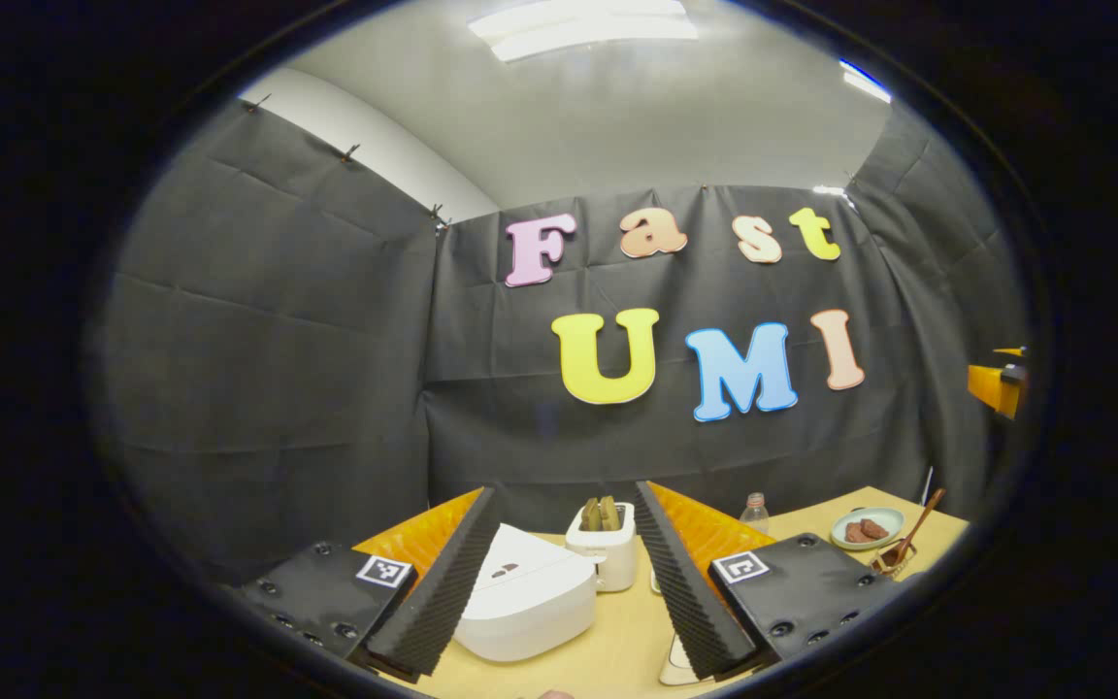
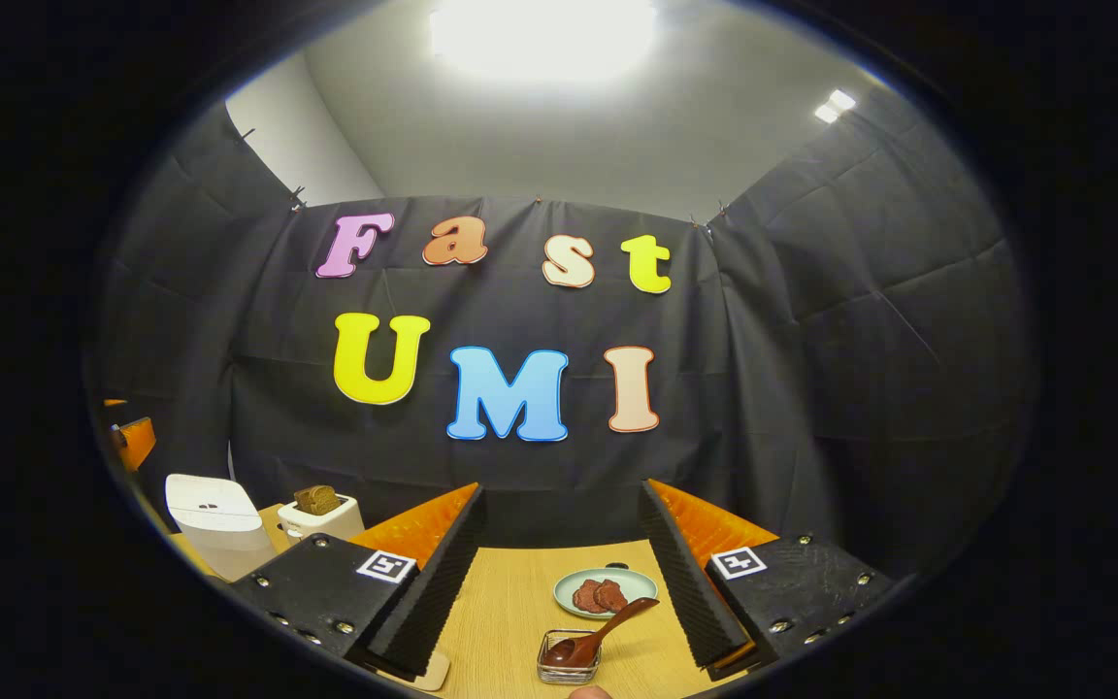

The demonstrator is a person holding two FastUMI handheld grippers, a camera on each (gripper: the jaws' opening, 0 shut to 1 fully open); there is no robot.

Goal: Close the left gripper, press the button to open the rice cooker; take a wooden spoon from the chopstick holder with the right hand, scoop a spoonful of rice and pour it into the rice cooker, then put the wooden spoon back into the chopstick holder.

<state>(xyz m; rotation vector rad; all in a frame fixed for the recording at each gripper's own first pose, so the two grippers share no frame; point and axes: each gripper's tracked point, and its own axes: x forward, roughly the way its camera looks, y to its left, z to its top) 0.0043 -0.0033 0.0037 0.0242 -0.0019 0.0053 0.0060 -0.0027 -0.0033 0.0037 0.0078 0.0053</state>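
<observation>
Your rice cooker (image 1: 528, 594), white with its lid down, sits on the counter (image 1: 617, 650) directly ahead of your left gripper (image 1: 569, 582), framed between its 2 spread fingers. In the right gripper view the same cooker (image 2: 217, 522) stands far off to the left. The wooden spoon (image 2: 598, 633) rests bowl-down in the small clear chopstick holder (image 2: 569, 660), its handle leaning up to the right; it lies just ahead of your right gripper (image 2: 564, 592), whose 2 fingers are also spread, with nothing between them. In the left gripper view the spoon (image 1: 913, 529) and holder (image 1: 894, 561) appear at the far right of the counter.

Just behind the holder is a pale green plate (image 2: 629, 585) carrying reddish-brown pieces. A white toaster (image 1: 606, 553) with bread in its slots stands just behind and to the right of the cooker, and a small clear bottle (image 1: 755, 512) stands further right.

The counter is light wood-toned. Black creased cloth walls close the booth on 3 sides, clipped along the top edge. Above them you see a pale ceiling with bright light panels (image 2: 544, 34).
</observation>
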